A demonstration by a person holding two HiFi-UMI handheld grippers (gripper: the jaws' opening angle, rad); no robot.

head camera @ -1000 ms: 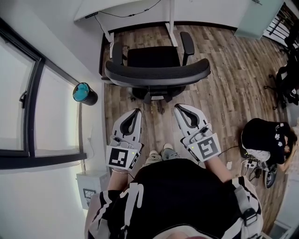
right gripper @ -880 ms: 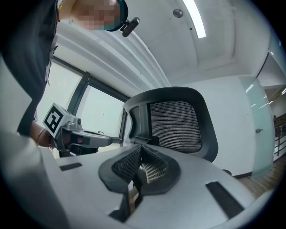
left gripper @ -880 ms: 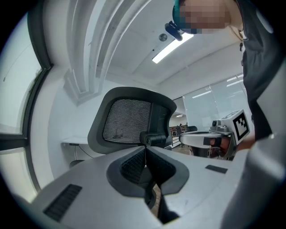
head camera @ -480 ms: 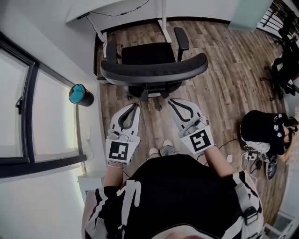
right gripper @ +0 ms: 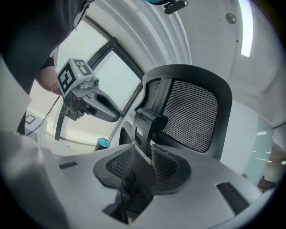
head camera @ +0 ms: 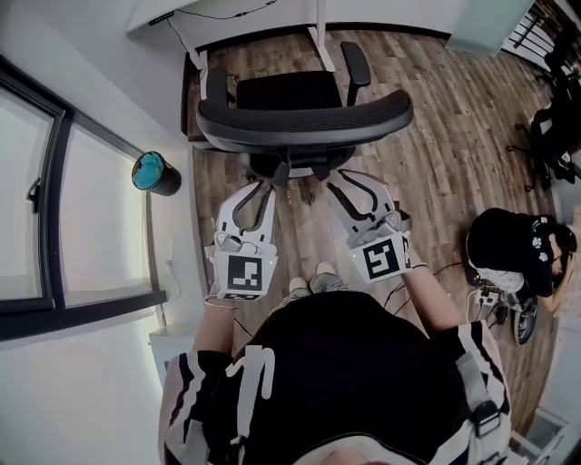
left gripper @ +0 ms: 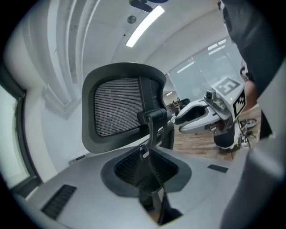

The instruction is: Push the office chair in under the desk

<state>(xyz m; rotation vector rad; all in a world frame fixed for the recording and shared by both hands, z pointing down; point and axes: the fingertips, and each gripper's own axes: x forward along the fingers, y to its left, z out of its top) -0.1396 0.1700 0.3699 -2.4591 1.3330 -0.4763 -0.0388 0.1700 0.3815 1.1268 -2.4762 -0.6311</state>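
Office chair (head camera: 304, 118): black mesh back toward the person, standing on the wood floor just before the white worktop (head camera: 238, 14). Left hand-held gripper (head camera: 261, 189): low behind the backrest, jaws just opening, barely parted, nothing between them. Right hand-held gripper (head camera: 343, 184): alongside, jaws just opening, clearly apart, clamping nothing.

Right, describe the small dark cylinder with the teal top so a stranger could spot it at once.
Start at the big dark-framed window on the head view's left. Just right of it, level with the black mesh-backed office chair, sits the small dark cylinder with the teal top. It alone is bright teal; all around it is white, black or wood.
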